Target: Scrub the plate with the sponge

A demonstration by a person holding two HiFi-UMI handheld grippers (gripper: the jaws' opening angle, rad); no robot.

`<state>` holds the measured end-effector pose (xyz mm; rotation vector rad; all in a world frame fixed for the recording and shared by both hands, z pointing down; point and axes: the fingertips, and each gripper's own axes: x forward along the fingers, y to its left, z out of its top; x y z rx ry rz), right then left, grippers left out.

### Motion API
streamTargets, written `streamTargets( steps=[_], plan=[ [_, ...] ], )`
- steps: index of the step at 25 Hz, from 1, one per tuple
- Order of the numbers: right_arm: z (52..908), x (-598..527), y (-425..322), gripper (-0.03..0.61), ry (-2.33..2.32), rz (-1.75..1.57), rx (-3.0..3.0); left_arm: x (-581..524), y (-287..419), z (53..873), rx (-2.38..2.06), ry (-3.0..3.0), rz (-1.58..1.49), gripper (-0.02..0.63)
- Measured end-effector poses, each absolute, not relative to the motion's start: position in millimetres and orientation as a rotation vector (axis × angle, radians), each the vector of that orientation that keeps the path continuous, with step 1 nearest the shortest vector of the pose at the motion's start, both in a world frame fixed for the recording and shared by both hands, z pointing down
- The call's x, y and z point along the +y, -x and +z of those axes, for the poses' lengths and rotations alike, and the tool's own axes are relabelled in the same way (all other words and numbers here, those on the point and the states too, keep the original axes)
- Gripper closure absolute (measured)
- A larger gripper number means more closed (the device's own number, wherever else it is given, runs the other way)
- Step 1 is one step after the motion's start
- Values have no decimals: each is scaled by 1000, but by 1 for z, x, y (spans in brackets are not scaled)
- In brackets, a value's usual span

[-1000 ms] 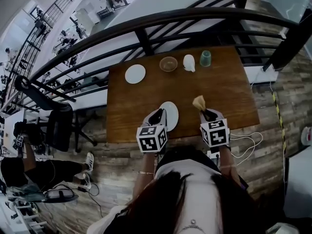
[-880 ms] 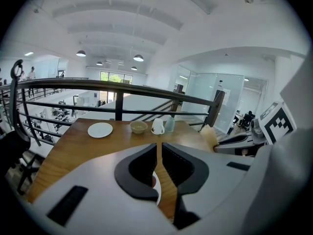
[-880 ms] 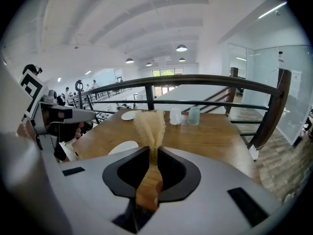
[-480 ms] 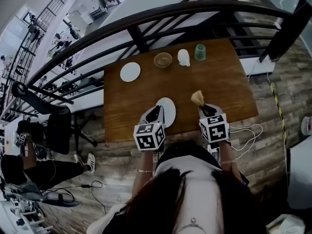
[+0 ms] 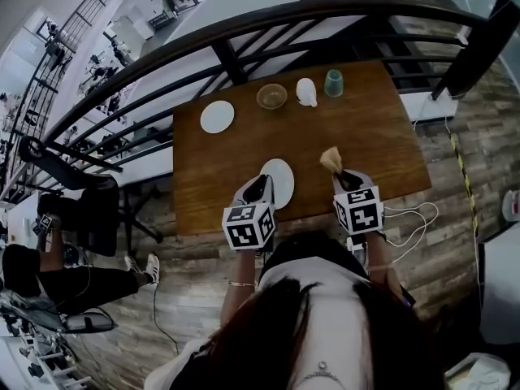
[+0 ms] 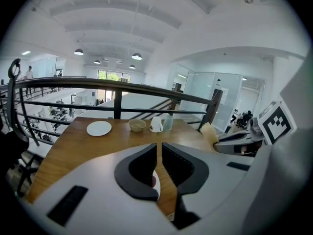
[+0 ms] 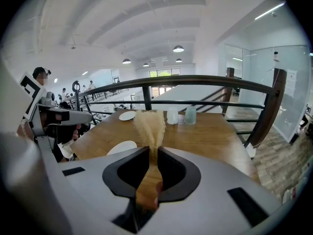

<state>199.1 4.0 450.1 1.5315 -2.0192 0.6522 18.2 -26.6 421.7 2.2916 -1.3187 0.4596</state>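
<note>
A white plate [image 5: 280,179] lies near the front edge of the wooden table [image 5: 366,136]. My left gripper [image 5: 263,188] is shut on the plate's near left rim; in the left gripper view a white sliver of plate [image 6: 155,182] shows between the nearly closed jaws of the left gripper [image 6: 160,150]. My right gripper [image 5: 345,179] is shut on a tan, fibrous sponge [image 5: 330,161], held to the right of the plate and apart from it. In the right gripper view the sponge [image 7: 150,126] sticks up from the right gripper [image 7: 150,152], with the plate [image 7: 122,147] lower left.
Along the table's far side stand a second white plate [image 5: 217,116], a small bowl [image 5: 271,96], a white mug [image 5: 306,93] and a green cup [image 5: 334,83]. A dark metal railing [image 5: 244,31] runs behind the table. A white cable [image 5: 410,226] lies on the floor at right.
The head view has shifted slightly, so the table sits a little higher in the picture. Both grippers keep their grips and their places relative to the plate.
</note>
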Motion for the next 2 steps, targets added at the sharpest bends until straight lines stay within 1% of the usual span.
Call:
streamTargets(
  steps=[2],
  plan=[
    [449,3,-198,506,-1533,648,-2019,-27,-16,422,-1320,-2287,461,571]
  ],
)
